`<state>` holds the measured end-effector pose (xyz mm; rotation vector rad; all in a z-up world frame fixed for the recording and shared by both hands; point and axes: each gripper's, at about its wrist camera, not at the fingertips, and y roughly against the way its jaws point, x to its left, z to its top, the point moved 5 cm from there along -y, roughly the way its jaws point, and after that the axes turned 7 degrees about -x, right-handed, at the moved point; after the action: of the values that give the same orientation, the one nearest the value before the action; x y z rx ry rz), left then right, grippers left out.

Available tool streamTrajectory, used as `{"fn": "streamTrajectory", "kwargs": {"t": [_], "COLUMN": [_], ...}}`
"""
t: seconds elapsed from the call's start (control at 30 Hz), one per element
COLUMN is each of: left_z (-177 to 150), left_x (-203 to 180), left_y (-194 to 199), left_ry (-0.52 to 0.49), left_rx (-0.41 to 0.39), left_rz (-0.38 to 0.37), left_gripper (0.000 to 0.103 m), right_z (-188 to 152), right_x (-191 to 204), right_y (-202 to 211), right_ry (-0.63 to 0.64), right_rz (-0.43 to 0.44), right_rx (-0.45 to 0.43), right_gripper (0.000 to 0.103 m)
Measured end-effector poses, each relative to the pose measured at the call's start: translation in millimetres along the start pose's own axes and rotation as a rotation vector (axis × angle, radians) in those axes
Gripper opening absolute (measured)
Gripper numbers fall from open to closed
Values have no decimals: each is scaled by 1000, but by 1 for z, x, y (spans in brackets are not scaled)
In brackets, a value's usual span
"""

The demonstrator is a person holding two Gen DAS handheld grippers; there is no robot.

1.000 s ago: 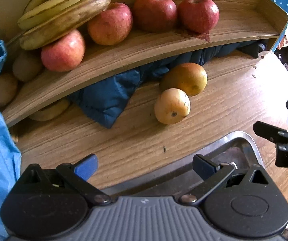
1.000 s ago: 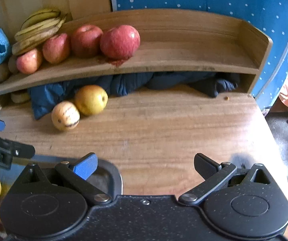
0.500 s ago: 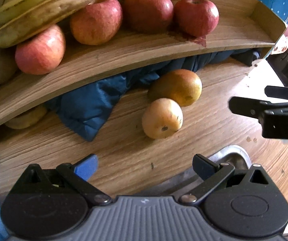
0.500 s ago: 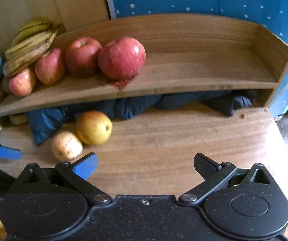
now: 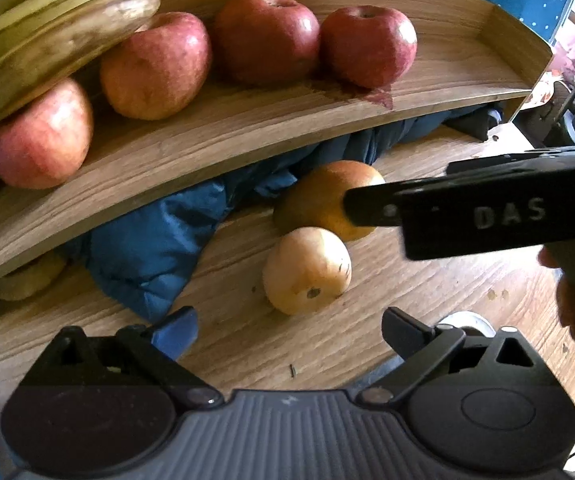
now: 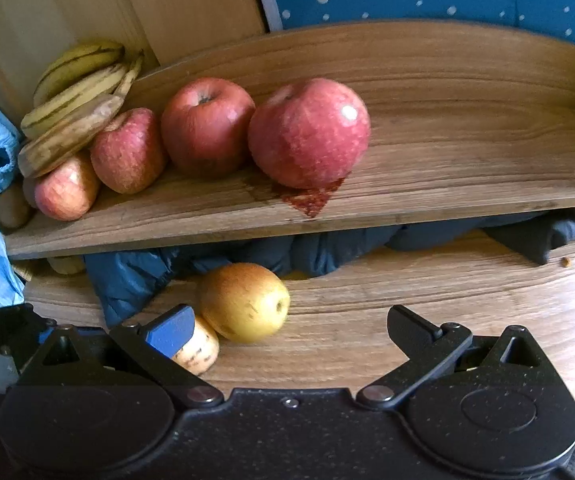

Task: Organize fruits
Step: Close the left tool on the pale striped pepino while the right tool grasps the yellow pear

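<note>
Right wrist view: right gripper [image 6: 289, 330] gapes wide and empty, the yellow pear [image 6: 245, 302] lying just ahead, slightly left.

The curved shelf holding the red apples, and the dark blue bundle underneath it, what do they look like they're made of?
Curved shelf: apparently wood or wood veneer, with clear brown grain lines and a dull, slightly glossy finish; one reddish stain. Dark blue bundle: looks like soft padded synthetic fabric, judging by its puffy folds and faint sheen.
</note>
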<state>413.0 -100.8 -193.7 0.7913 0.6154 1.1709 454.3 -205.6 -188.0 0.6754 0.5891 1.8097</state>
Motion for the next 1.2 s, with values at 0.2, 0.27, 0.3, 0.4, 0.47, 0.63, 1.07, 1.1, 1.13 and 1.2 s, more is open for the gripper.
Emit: {"fn": "streamTrajectory", "kwargs": {"t": [0.2, 0.27, 0.3, 0.4, 0.47, 0.63, 1.07, 1.1, 1.13, 1.2], "left_z": [4, 4, 4, 5, 5, 4, 5, 6, 6, 7], "left_x": [-2, -3, -3, -5, -5, -3, -6, -6, -6, -6], "left_y": [-5, -6, -7, -10, -10, -12, -8, -9, -9, -10], "left_ry": [-41, -47, -48, -53, -52, -37, -24, -22, -18, -12], "left_rx": [-32, -37, -39, -47, -53, -62, -86, -87, -87, -86], "left_rz": [7, 5, 3, -3, -9, -14, -52, -54, -58, -63], "left_gripper": [93, 90, 89, 84, 81, 74, 59, 57, 56, 54], "right_z": [2, 3, 4, 5, 6, 6, 5, 5, 5, 5], "right_x": [5, 6, 7, 9, 10, 14, 27, 28, 29, 30], "right_y": [-19, -23, -25, -32, -36, -45, -61, -62, -63, -64], "right_ry": [-10, -18, -20, -23, -26, -33, -45, -44, -43, -38], "right_rz": [37, 47, 54, 62, 66, 62, 65, 63, 61, 61], "right_rx": [37, 47, 49, 58, 63, 76, 84, 83, 82, 81], "right_gripper": [102, 102, 102, 102, 101, 95, 84, 82, 81, 81]}}
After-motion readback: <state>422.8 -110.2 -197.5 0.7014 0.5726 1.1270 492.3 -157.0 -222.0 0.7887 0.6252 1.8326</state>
